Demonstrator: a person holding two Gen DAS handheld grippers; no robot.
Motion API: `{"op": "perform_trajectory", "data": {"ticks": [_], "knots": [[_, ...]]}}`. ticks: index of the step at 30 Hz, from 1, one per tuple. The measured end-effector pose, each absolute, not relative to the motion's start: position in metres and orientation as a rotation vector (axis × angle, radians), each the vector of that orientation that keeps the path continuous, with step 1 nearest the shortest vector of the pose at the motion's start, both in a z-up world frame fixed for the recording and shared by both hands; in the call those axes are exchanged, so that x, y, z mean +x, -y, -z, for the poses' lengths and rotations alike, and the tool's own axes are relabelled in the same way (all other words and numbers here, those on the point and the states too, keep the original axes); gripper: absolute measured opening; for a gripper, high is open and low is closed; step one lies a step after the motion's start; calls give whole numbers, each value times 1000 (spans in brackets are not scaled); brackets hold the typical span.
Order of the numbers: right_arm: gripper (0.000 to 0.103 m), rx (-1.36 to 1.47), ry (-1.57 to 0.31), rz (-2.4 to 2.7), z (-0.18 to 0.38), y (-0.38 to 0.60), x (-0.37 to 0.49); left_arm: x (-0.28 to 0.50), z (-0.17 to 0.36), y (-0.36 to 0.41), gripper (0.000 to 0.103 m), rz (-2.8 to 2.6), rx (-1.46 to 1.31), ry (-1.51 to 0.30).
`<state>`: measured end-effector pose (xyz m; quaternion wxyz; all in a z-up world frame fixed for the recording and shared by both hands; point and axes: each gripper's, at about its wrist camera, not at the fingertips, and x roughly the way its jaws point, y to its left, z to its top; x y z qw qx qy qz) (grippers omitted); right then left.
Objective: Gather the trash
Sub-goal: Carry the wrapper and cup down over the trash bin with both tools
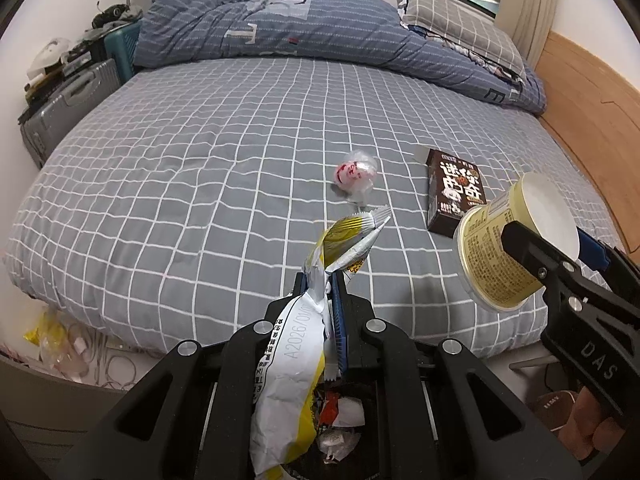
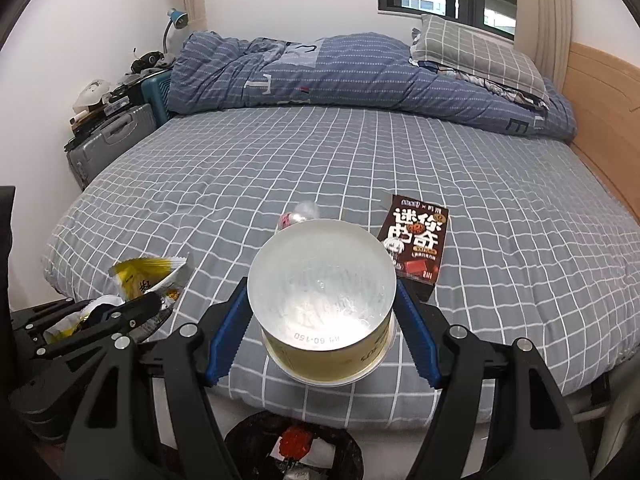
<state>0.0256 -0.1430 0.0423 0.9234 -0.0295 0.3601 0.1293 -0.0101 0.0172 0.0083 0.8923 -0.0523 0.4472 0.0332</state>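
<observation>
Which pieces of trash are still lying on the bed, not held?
Two: the brown box and the crumpled clear wrapper left of it. The yellow bag and the cup are each clamped in a hand-held gripper.

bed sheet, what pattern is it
The bed sheet is grey with a white grid check, clearest in the right wrist view.

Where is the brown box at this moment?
The brown box lies flat on the bed, right of the crumpled clear wrapper, beyond the held cup.
</observation>
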Motion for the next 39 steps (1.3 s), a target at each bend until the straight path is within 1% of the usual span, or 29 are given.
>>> {"op": "perform_trajectory", "data": {"ticks": [20, 29, 39], "knots": [[67, -41, -778, -247, -23, 158, -37, -69, 7, 1, 12, -55, -80, -954], [67, -25, -804, -251, -9, 161, -60, -96, 26, 7, 12, -43, -81, -980], [67, -55, -853, -244, 18, 160, -80, -113, 46, 3, 12, -57, -72, -1010]]}}
